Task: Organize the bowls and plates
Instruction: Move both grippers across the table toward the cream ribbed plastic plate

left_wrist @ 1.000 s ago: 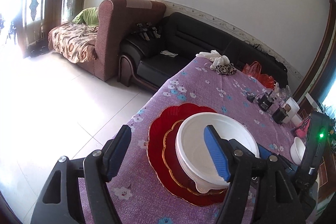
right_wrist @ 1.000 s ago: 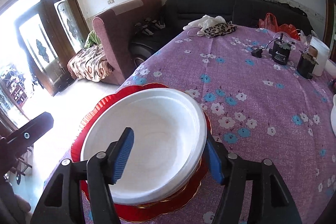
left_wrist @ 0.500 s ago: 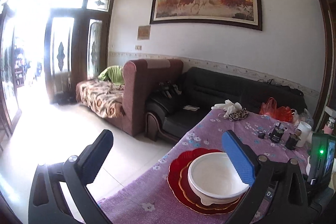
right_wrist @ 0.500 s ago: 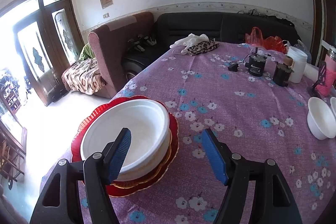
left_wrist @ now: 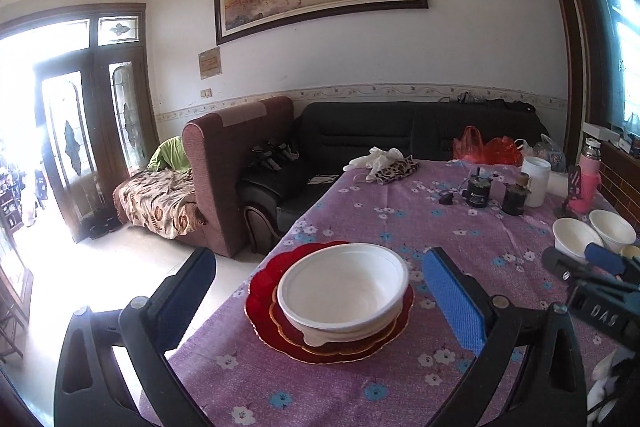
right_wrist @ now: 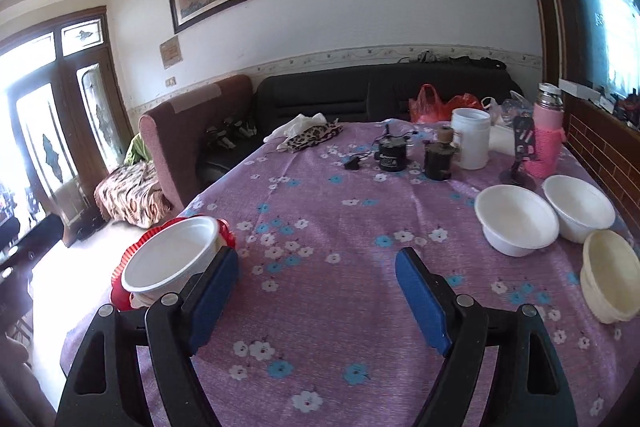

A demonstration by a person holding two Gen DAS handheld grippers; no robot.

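Nearest the left wrist camera, the left gripper (left_wrist: 318,301) stands spread as wide as it goes, its blue pads clear of everything, with nothing between them but the view of the stack beyond. The right gripper (right_wrist: 316,297) is also apart and its jaws are opening; only bare purple flowered tablecloth (right_wrist: 320,227) lies between its pads.

Take the red plate (left_wrist: 262,301) as the landmark. It lies flat near the table's left edge, just ahead of the left gripper. On it sits a smaller gold-rimmed red plate (left_wrist: 394,325), and on that a large white bowl (left_wrist: 344,293), upright and empty (a second white rim seems to peek out beneath it, though I cannot tell for sure). In the right wrist view the same stack sits to the left of the right gripper, partly hidden behind its left pad.

Well to the right of the red plate, near the table's right edge, stand two small white bowls (right_wrist: 516,221) (right_wrist: 580,207) just beside each other, and a cream bowl (right_wrist: 610,275) nearer the camera, all upright.

Farther back from the red plate are two dark jars (right_wrist: 391,155) (right_wrist: 438,159), a white tub (right_wrist: 471,143) and a pink flask (right_wrist: 548,139). At the far edge lies a leopard-print cloth (right_wrist: 310,137), with a black sofa (left_wrist: 380,131) behind the table.
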